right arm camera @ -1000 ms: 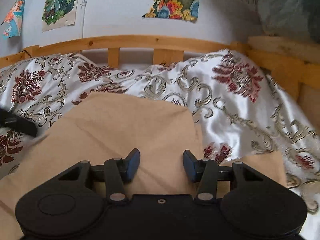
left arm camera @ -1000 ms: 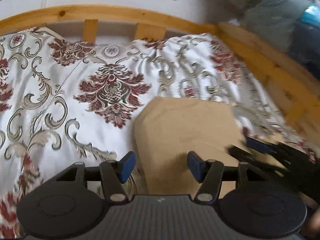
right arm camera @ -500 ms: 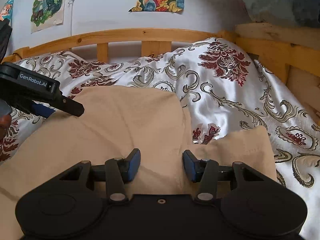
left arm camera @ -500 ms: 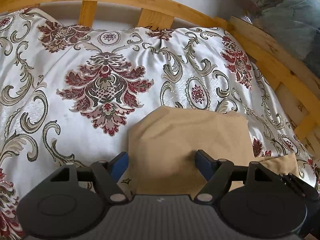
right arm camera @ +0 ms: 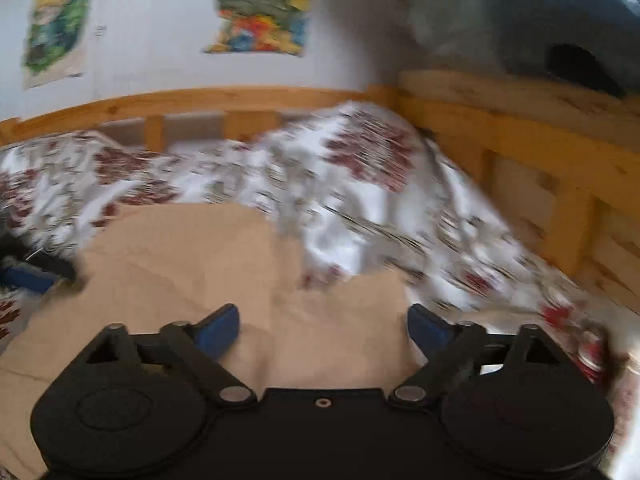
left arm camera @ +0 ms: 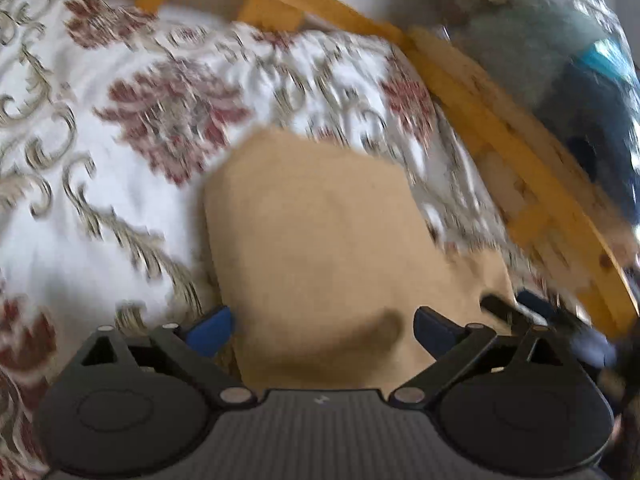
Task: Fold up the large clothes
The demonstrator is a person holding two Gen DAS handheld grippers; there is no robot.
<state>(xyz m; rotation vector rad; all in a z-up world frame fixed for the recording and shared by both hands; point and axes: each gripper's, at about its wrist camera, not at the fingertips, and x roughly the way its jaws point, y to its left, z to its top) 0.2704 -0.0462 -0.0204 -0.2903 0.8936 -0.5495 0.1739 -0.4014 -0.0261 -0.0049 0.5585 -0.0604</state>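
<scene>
A tan garment (left arm camera: 320, 240) lies folded on the floral bedspread (left arm camera: 100, 200). It also shows in the right wrist view (right arm camera: 192, 256), with a lower tan layer (right arm camera: 352, 320) sticking out to the right. My left gripper (left arm camera: 323, 330) is open over the garment's near edge, blue pads wide apart. My right gripper (right arm camera: 323, 328) is open over the garment's right part. The right gripper's fingers (left arm camera: 516, 312) show at the garment's right edge in the left wrist view. The left gripper's fingers (right arm camera: 36, 270) show at the garment's left edge. Both views are blurred.
A wooden bed rail (right arm camera: 200, 98) runs along the far side and another (right arm camera: 540, 140) along the right. A bagged grey-blue bundle (right arm camera: 520, 20) sits above the right rail. Posters (right arm camera: 260, 4) hang on the white wall.
Both grippers have opened wider. The left view swung right and down toward the garment; the right view swung right. The left gripper now sits lower at the garment's left edge.
</scene>
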